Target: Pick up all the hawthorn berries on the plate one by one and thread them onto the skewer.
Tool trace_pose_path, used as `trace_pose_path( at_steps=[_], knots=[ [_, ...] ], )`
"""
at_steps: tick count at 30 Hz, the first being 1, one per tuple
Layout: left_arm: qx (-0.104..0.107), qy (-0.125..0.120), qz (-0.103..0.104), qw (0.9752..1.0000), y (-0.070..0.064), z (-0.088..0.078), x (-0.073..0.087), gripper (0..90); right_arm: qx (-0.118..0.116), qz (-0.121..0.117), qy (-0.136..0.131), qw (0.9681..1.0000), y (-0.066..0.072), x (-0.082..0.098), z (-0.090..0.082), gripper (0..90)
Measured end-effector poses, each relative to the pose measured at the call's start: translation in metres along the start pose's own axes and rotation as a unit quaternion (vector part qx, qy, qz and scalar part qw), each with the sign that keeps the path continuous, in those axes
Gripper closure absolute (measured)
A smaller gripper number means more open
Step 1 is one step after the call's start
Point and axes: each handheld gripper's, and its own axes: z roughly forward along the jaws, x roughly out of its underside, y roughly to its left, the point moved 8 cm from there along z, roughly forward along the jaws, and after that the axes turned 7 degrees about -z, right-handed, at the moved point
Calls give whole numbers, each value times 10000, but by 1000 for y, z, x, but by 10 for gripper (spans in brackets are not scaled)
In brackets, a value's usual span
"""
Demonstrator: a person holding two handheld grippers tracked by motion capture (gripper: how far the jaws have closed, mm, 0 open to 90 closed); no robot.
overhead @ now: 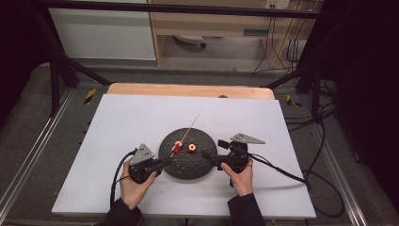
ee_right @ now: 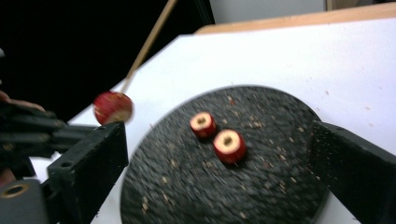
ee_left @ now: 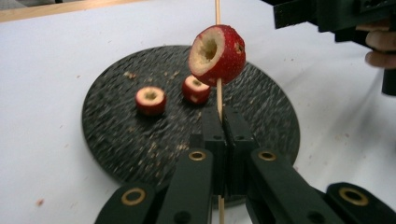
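Note:
A thin wooden skewer [ee_left: 217,95] is clamped between the jaws of my left gripper [ee_left: 223,116], which is shut on it. A cored red fruit [ee_left: 217,55] is threaded on the skewer just above the jaws. In the high view the skewer [overhead: 190,126] slants up over the round black plate [overhead: 188,167], with that fruit [overhead: 177,147] low on it, near my left gripper [overhead: 164,161]. Two smaller cored red fruits [ee_right: 203,124] [ee_right: 229,145] lie on the plate [ee_right: 187,186]. My right gripper [ee_right: 219,140] stands open over the plate's right side, jaws wide with nothing gripped.
The plate sits on a white sheet [overhead: 131,122] over a wooden table [overhead: 188,89]. Crumbs dot the plate [ee_left: 121,135]. Cables trail from both grippers toward the near edge. A dark frame and shelving stand beyond the table.

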Motion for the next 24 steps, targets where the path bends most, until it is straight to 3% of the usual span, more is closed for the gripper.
trace_pose_path(
  at_steps=[9, 19, 24],
  knots=[
    [-36, 147, -16, 9999, 17, -19, 20, 884, 70, -385, 779, 9962, -8, 15, -1, 17],
    [10, 233, 1, 9997, 27, -31, 37, 884, 109, -590, 1216, 9908, -9, 13, 5, 18],
    [-25, 285, -14, 9996, 31, -34, 43, 884, 145, -801, 1467, 9858, -6, 7, 13, 23]
  ],
)
